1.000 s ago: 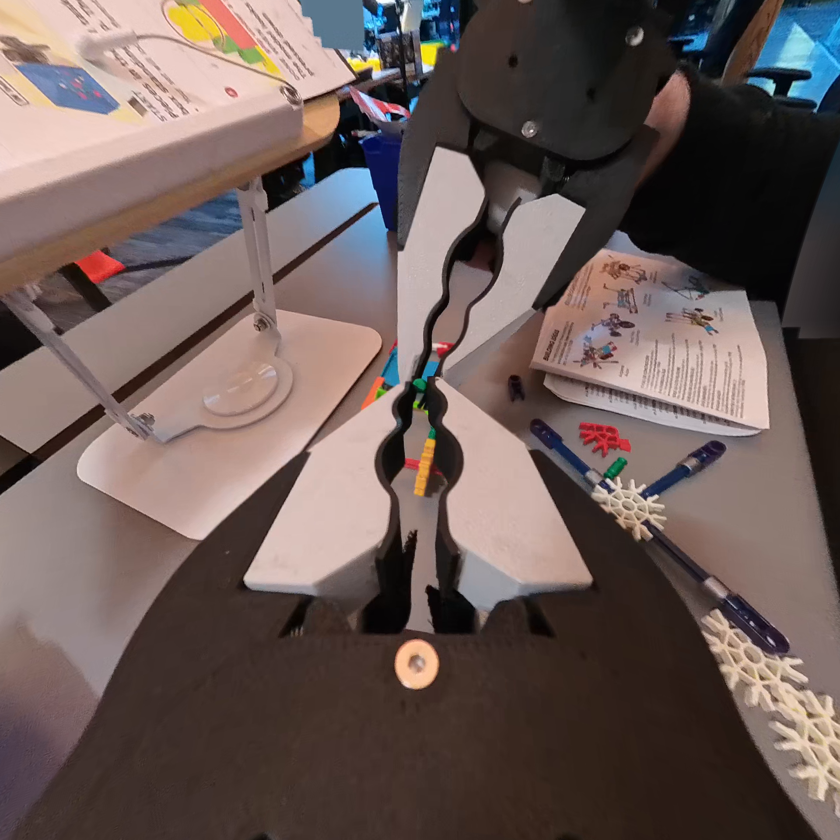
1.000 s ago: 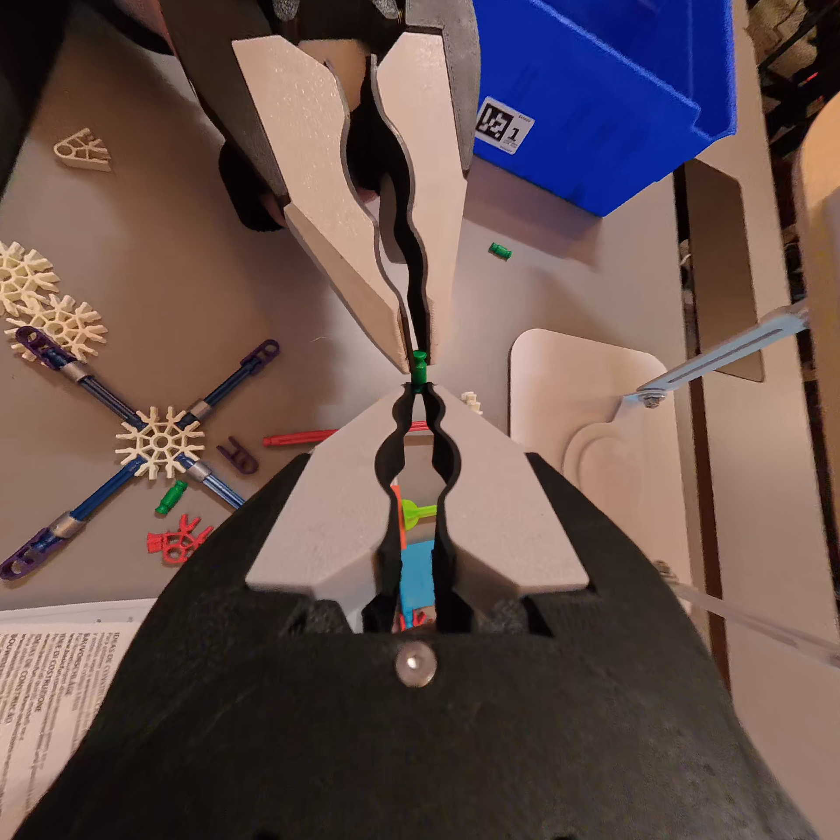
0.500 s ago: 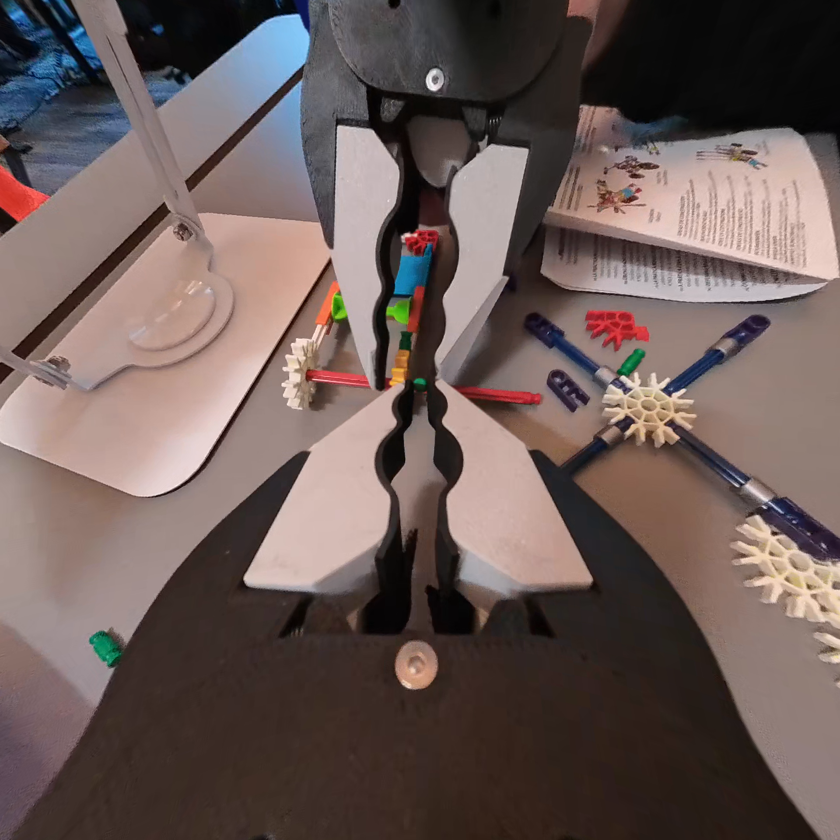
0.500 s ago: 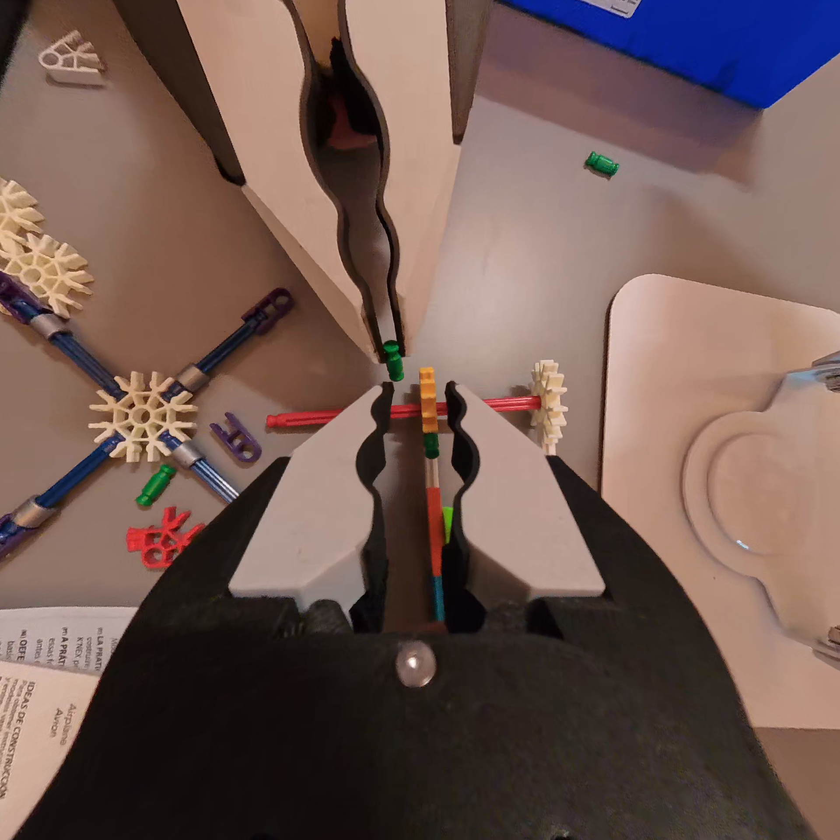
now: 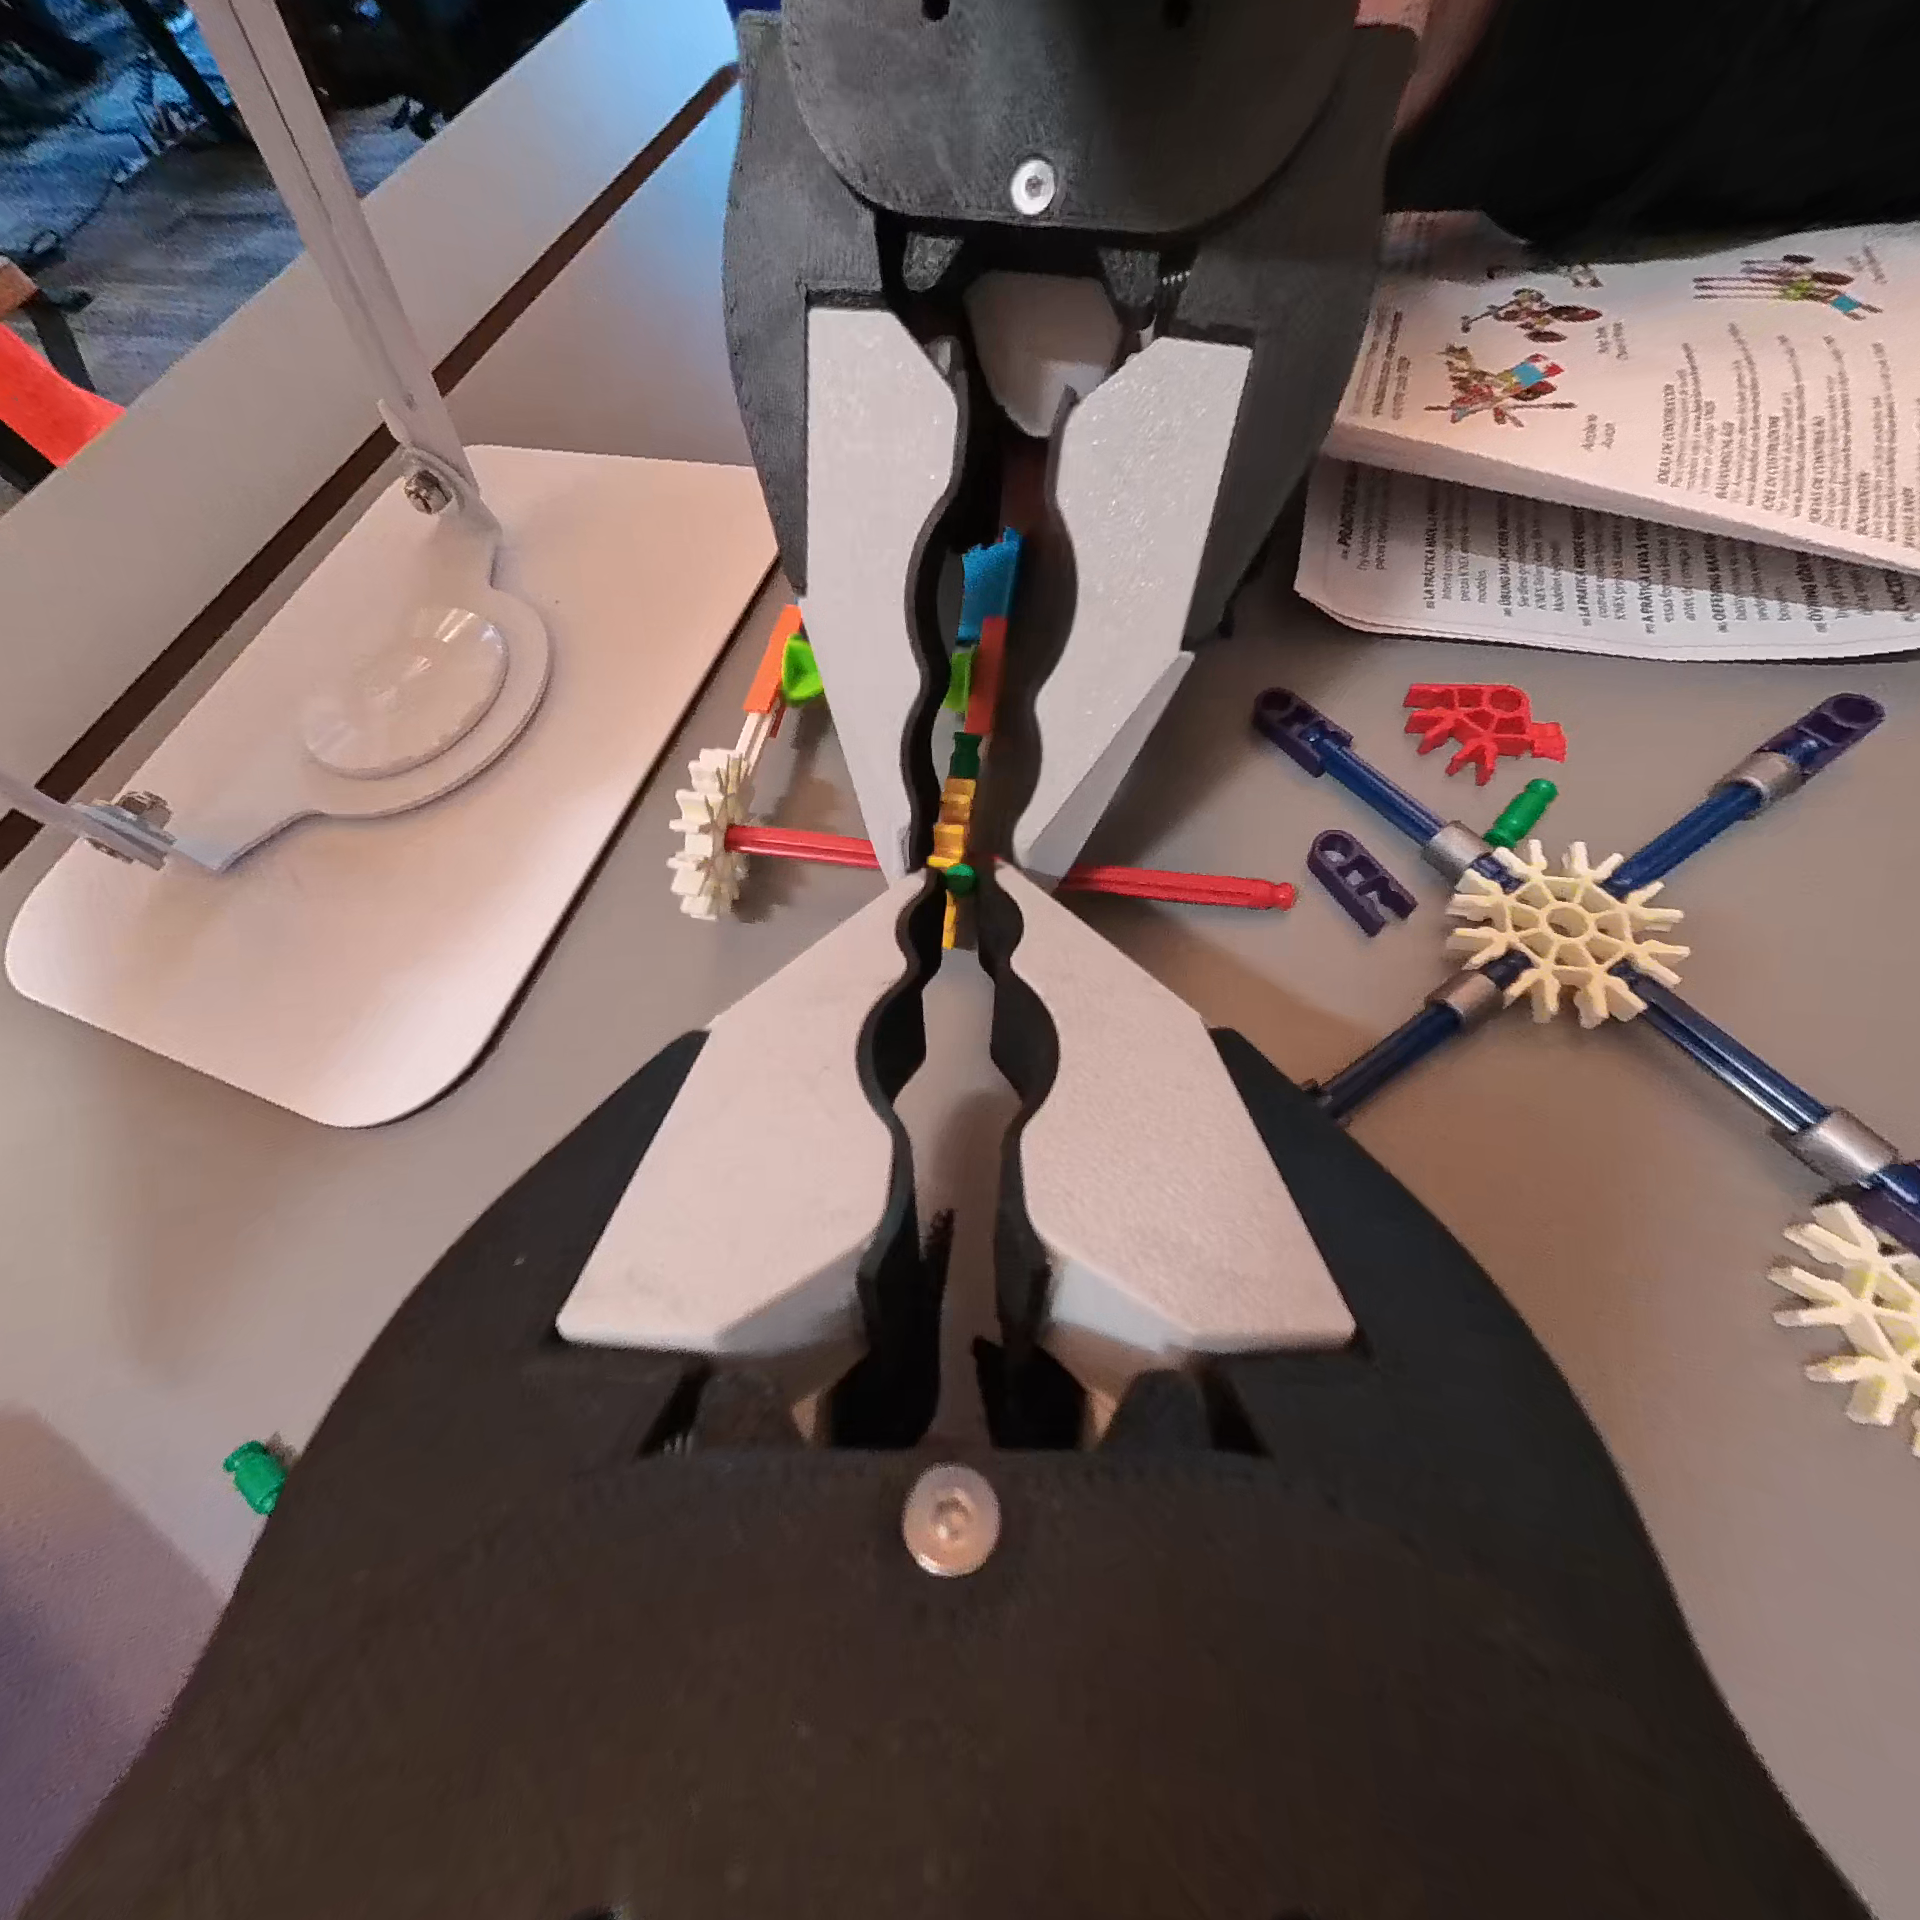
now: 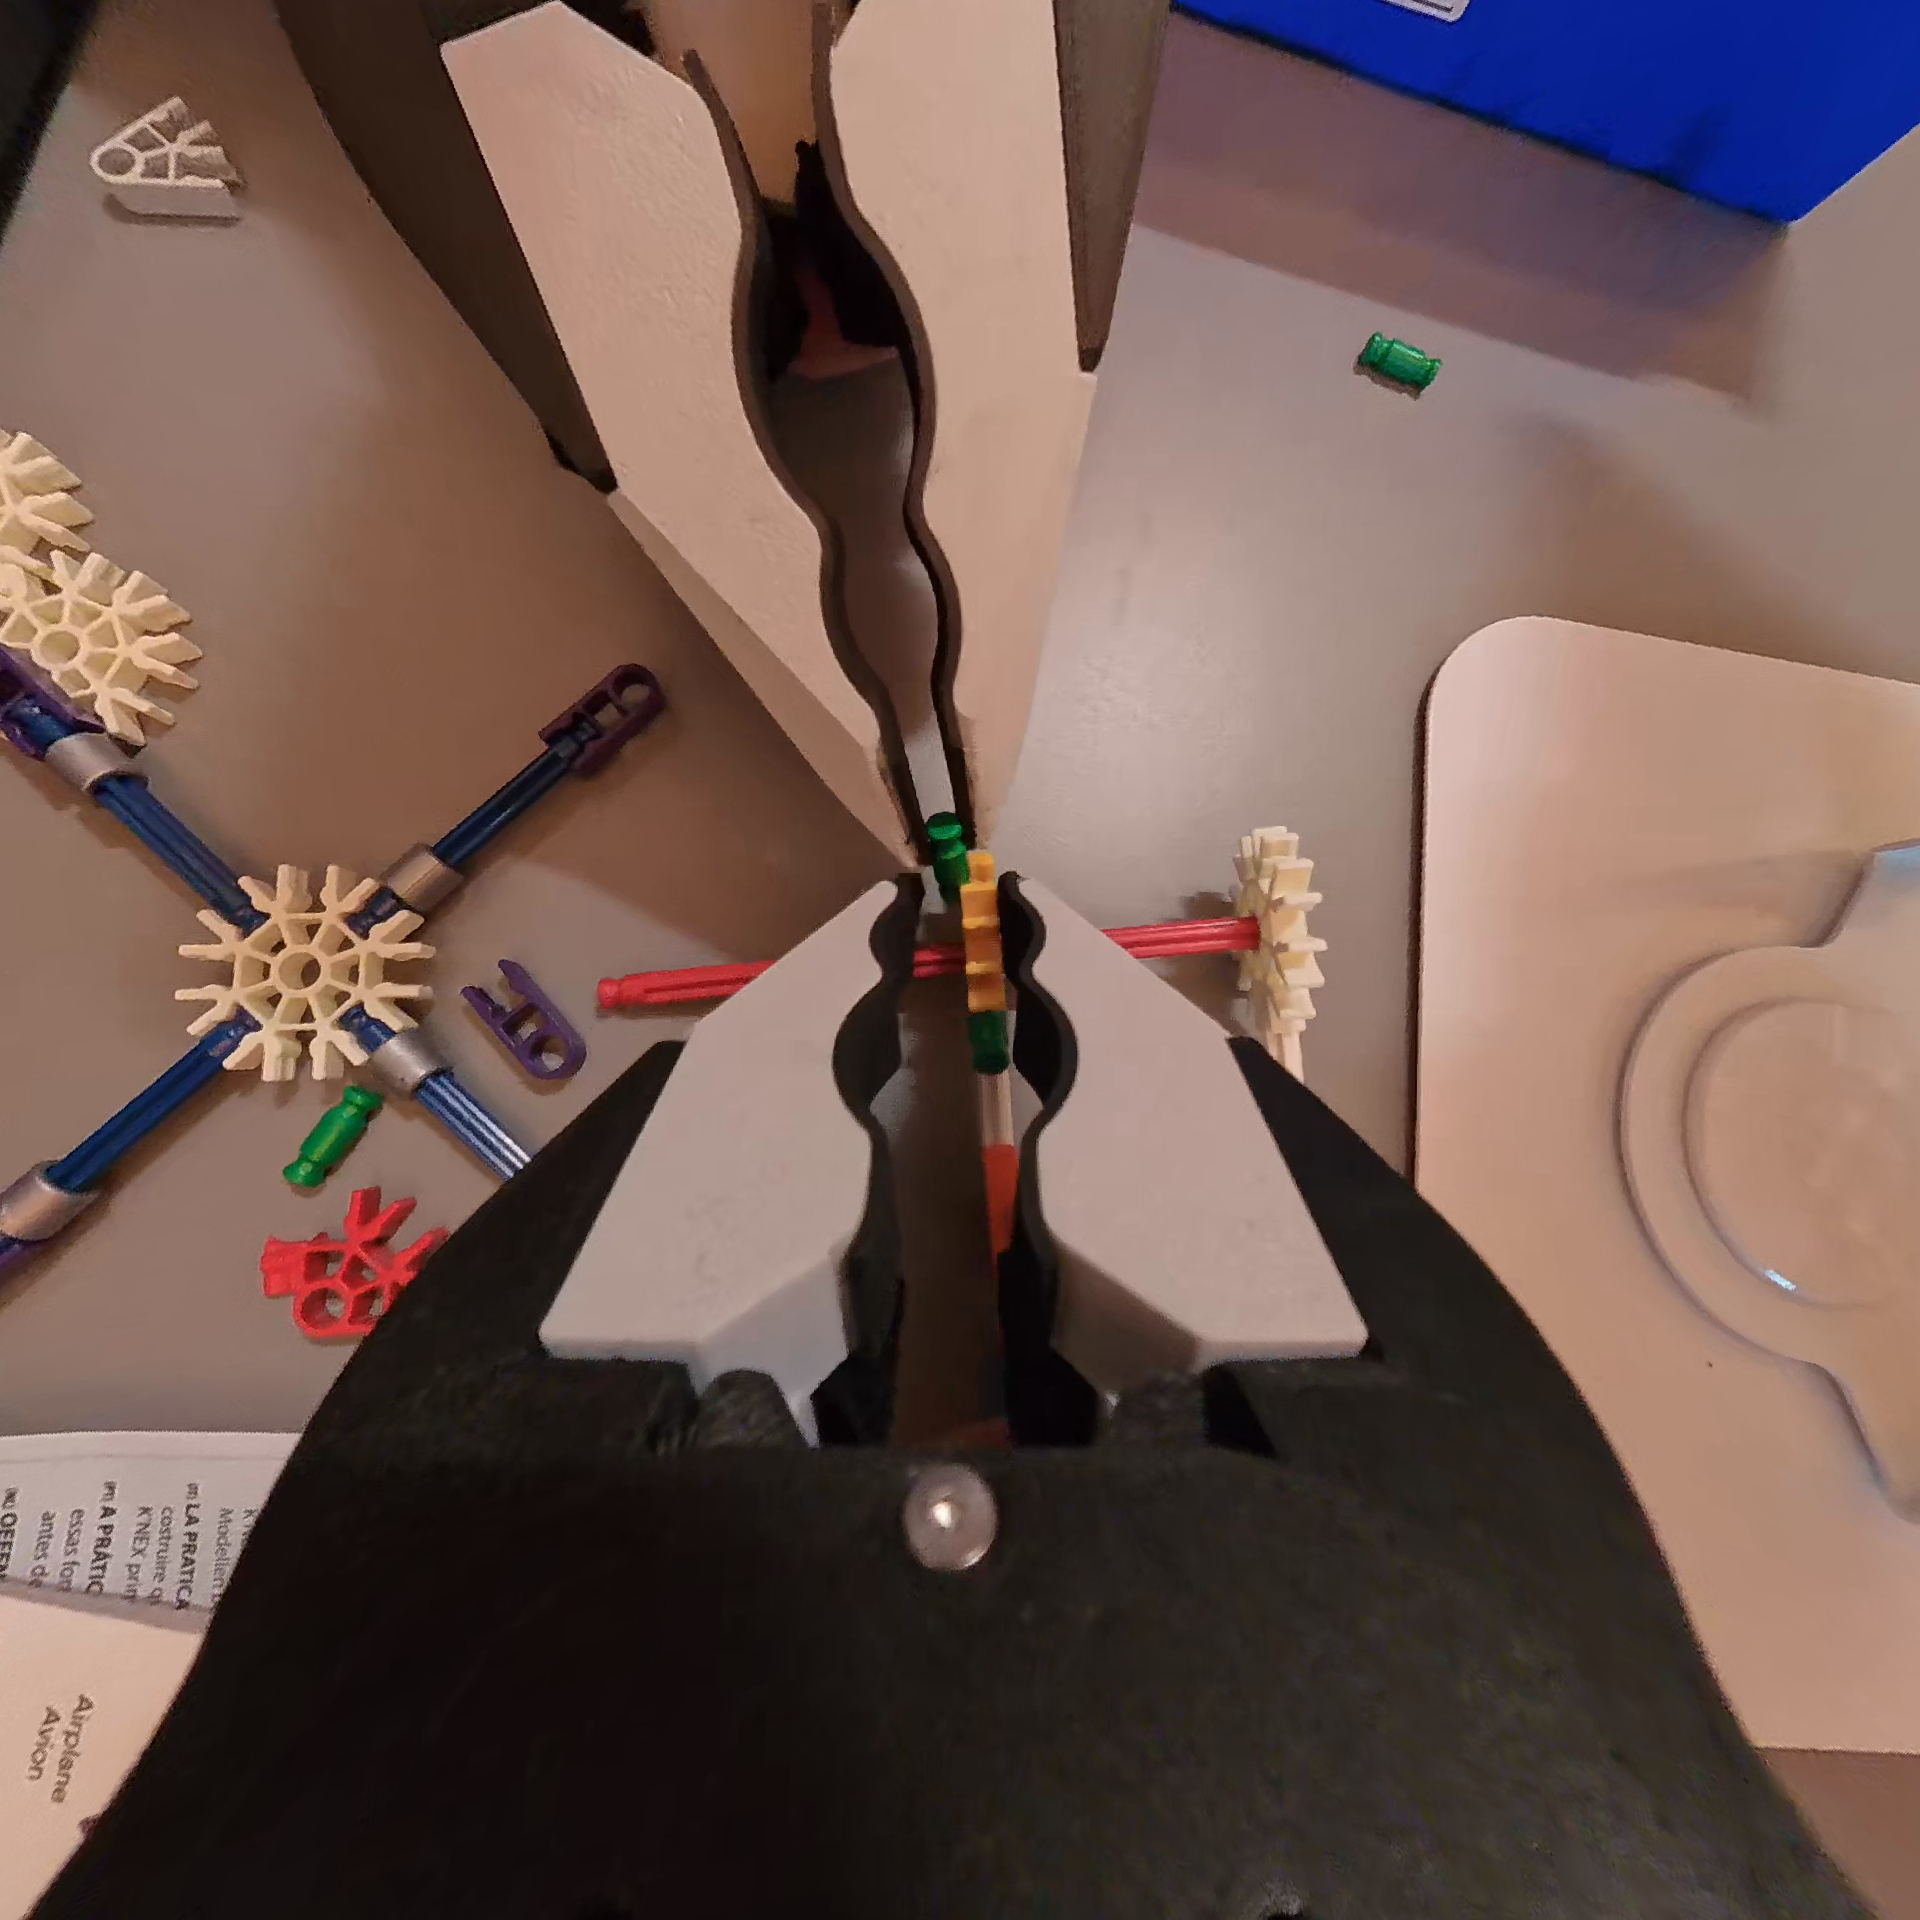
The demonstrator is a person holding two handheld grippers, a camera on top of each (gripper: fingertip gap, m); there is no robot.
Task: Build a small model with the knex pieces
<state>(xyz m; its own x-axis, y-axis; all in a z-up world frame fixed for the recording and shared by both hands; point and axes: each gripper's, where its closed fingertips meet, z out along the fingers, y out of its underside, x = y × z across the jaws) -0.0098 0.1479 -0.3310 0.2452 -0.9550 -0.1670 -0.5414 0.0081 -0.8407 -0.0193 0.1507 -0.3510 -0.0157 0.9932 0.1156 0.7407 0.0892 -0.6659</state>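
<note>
A small toy model lies on the grey table: a yellow connector (image 6: 982, 945) on a red rod (image 6: 686, 982) with a cream gear (image 6: 1278, 935), plus green, white, orange and blue parts. My right gripper (image 6: 964, 883) is slightly open. Its fingers straddle the yellow connector, which sits close to the right finger. My left gripper (image 5: 958, 888) is shut on a short green rod piece (image 5: 961, 881) and holds it against the end of the yellow connector (image 5: 954, 821). The two grippers meet tip to tip. The left gripper's tips also show from above in the right wrist view (image 6: 935, 821).
A cream snowflake connector with blue rods (image 5: 1564, 930) lies to the right, with a purple clip (image 5: 1361, 894), a red connector (image 5: 1481, 722) and a green piece (image 5: 1517, 812). Printed sheets (image 5: 1662, 468) lie behind. A white stand base (image 5: 312, 831) is left. A blue bin (image 6: 1558, 83) is nearby. My left and right fingertips are right by each other. The purple clip (image 5: 1361, 894) is about 7 centimetres from my right fingertips. Look for it in the right wrist view (image 6: 520, 1004) too.
Both grippers came down to the table. The right gripper loosened from the model, which now lies on the table. The left gripper brought the green piece up to the yellow connector.
</note>
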